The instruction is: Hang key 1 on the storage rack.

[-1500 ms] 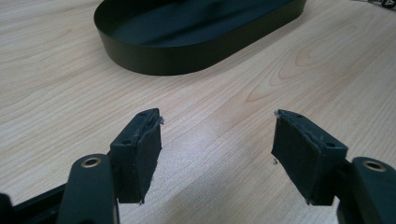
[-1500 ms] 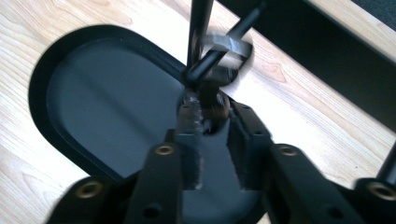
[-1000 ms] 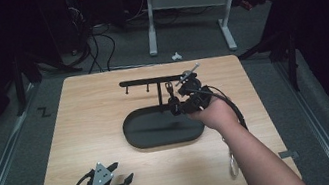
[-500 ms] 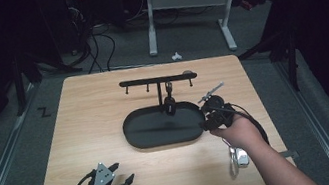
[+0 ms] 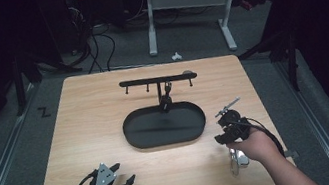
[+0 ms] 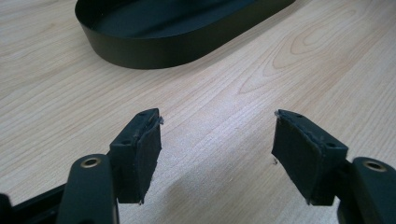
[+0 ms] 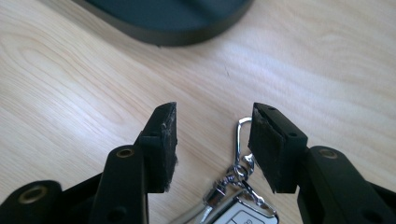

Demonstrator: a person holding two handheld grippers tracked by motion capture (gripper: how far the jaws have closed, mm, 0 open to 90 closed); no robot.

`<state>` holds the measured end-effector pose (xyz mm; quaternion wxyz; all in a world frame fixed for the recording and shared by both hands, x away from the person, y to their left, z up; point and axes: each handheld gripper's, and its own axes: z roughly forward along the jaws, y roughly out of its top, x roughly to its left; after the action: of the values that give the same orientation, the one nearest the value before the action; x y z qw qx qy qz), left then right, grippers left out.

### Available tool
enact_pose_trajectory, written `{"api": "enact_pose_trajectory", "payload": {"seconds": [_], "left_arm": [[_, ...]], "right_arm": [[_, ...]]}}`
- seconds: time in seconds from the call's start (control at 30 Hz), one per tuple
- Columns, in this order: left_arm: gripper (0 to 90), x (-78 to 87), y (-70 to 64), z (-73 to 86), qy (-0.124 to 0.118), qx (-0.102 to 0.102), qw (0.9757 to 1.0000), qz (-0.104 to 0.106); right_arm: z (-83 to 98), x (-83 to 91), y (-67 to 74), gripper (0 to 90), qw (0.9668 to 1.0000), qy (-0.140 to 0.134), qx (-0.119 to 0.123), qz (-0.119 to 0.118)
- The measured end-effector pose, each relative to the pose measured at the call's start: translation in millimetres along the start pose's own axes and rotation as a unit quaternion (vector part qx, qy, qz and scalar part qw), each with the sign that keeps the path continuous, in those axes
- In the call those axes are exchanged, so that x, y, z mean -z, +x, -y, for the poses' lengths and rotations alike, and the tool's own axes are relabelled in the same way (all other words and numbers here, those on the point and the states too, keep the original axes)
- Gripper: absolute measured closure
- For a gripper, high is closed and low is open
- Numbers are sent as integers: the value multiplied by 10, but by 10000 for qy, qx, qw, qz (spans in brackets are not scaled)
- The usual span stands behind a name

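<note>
right tongs [image 7: 212, 144] apart over key fob [image 7: 243, 215]

Both tools gape: left tool [image 5: 125, 180] resting low, right tool [image 5: 222, 132] just widened.

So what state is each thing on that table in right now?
Left tool: open, nothing between its jaws, low over the table.
Right tool: open, jaws just opening wider, poised over the key fob.
Key fob: lying flat on the wood, silver clip between the jaws, not gripped.
Black oval tray: empty.
Hook rack: upright behind the tray, a small dark item hanging from it.
</note>
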<state>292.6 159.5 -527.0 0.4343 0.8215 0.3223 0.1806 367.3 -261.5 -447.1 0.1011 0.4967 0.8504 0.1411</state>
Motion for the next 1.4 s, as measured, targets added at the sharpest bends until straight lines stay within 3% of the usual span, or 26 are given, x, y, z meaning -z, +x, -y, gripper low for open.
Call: {"api": "enact_pose_trajectory", "payload": {"seconds": [0.4, 0.63, 1.1, 1.4], "left_arm": [[330, 1, 12, 2, -1, 21, 10000, -14], [330, -2, 10, 3, 0, 3, 10000, -11], [330, -3, 18, 1, 5, 0, 10000, -2], [330, 3, 10, -6, -10, -20, 10000, -3]], "right_arm": [[133, -276, -210, 505, 9984, 477, -285, 78], [156, -389, -204, 542, 9974, 695, -187, 76], [134, -400, -245, 705, 9966, 807, -177, -20], [128, -396, -210, 727, 9962, 854, -142, 46]]}}
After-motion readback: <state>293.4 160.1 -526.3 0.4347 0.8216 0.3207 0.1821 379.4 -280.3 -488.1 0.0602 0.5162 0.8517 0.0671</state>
